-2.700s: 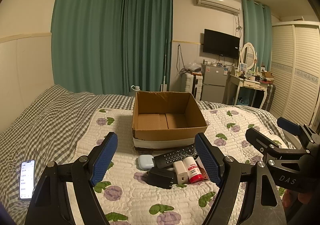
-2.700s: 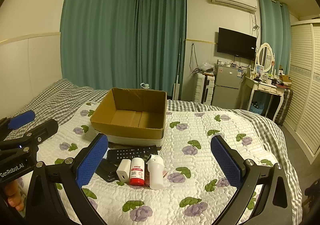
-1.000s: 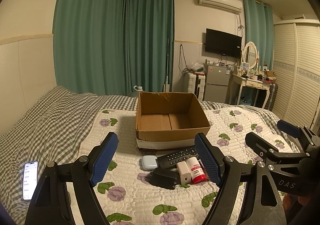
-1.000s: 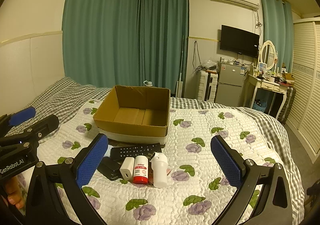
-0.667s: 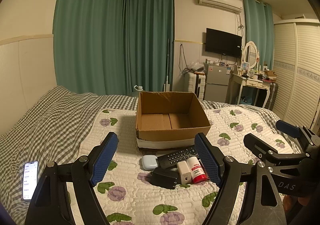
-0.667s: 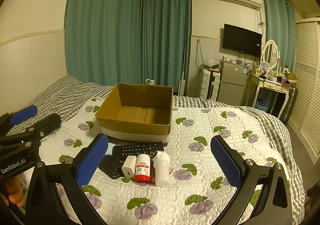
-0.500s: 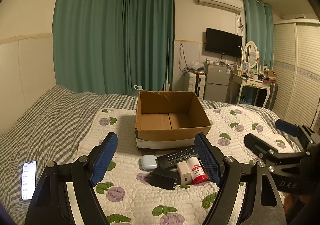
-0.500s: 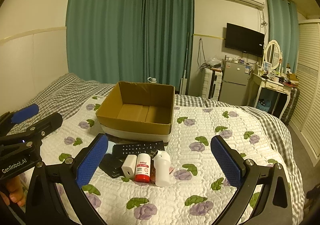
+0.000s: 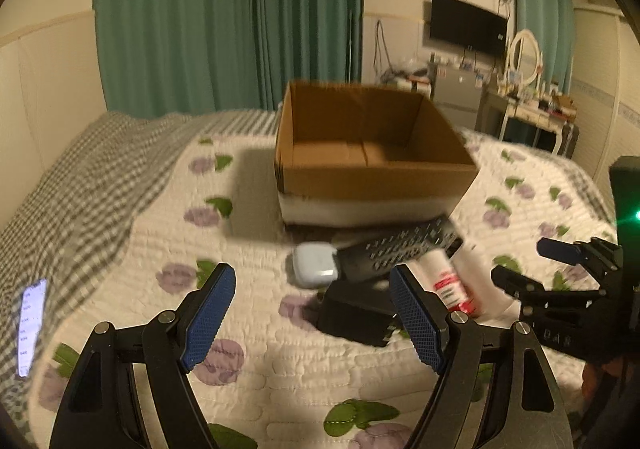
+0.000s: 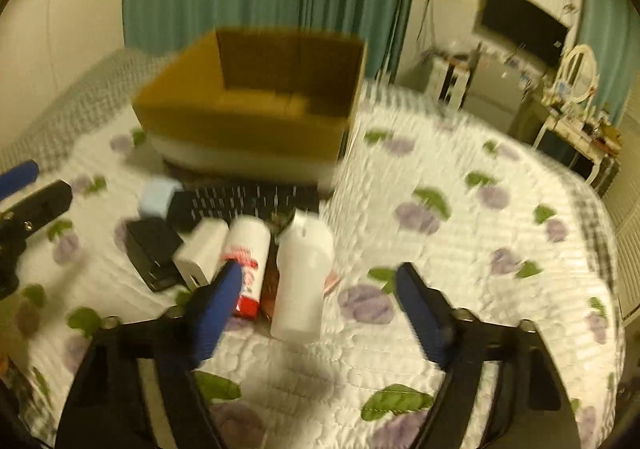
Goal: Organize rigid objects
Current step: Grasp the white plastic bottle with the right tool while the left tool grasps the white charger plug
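1. the open brown cardboard box sits on the bed's white quilt with purple flowers and green leaves, its mouth facing up and its floor bare. judging from the task, it is the likely place for the loose items.

2. the rigid objects lie in one tight cluster on the quilt just in front of the box's near wall: a long black remote control, a pale blue rounded case touching the remote's end, a black rectangular adapter block, a white square charger plug, a white bottle with a red label and red cap lying on its side, and a white plastic bottle with a spout top. grouped this close to the box, each one needs only a short carry.

3. the left hand-held gripper hovers above the quilt with its jaws spread wide and nothing between them, aimed at the blue case and black adapter.

4. the right hand-held gripper is also spread wide and empty. the white spouted bottle lies between its blue pads in view, which suggests that bottle is the first pick; whether a pad touches it is unclear through the blur.

5. a lit smartphone lies well apart on the grey checked bedding.
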The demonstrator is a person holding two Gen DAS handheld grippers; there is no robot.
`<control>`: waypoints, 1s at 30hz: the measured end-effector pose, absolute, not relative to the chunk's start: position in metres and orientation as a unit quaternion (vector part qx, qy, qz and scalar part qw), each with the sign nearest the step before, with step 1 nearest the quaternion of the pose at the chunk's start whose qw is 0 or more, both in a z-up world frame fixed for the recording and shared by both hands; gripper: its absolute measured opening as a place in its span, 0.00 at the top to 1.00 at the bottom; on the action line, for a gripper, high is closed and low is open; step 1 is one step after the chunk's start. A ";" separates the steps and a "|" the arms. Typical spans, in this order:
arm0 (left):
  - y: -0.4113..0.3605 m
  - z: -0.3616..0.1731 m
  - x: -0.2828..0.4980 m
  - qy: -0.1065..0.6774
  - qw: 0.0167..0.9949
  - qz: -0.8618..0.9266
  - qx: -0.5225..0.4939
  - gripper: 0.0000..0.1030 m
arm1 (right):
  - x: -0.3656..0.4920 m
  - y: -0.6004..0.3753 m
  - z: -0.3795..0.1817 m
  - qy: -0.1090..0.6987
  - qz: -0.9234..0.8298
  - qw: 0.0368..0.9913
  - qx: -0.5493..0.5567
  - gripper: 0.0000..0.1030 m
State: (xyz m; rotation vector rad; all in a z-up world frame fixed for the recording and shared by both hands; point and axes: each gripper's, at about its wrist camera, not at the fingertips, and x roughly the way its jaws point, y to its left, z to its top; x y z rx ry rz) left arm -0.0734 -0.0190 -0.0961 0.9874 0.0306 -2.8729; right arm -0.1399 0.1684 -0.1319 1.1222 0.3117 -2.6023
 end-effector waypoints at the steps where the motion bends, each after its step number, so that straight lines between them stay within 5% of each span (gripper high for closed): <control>1: -0.019 -0.102 -0.077 0.010 0.051 -0.942 0.332 0.20 | -0.146 0.170 -0.137 0.102 -0.900 0.145 0.397 0.34; 8: -0.011 -0.127 -0.095 0.005 0.043 -0.929 0.367 0.20 | -0.180 0.169 -0.161 0.084 -0.881 0.157 0.439 0.46; 9: -0.009 -0.128 -0.097 0.004 0.040 -0.929 0.369 0.20 | -0.184 0.167 -0.165 0.085 -0.876 0.163 0.446 0.58; 21: 0.044 -0.138 -0.127 -0.025 -0.028 -0.920 0.390 0.24 | -0.171 0.201 -0.132 0.054 -0.902 0.157 0.399 0.58; 23: 0.051 -0.145 -0.134 -0.031 -0.035 -0.914 0.402 0.31 | -0.170 0.207 -0.129 0.047 -0.902 0.158 0.399 0.58; 25: 0.056 -0.153 -0.142 -0.030 -0.043 -0.906 0.421 0.68 | -0.171 0.211 -0.125 0.040 -0.902 0.161 0.399 0.58; 30: 0.070 -0.162 -0.153 -0.051 -0.050 -0.896 0.438 0.69 | -0.166 0.211 -0.123 0.032 -0.904 0.169 0.392 0.58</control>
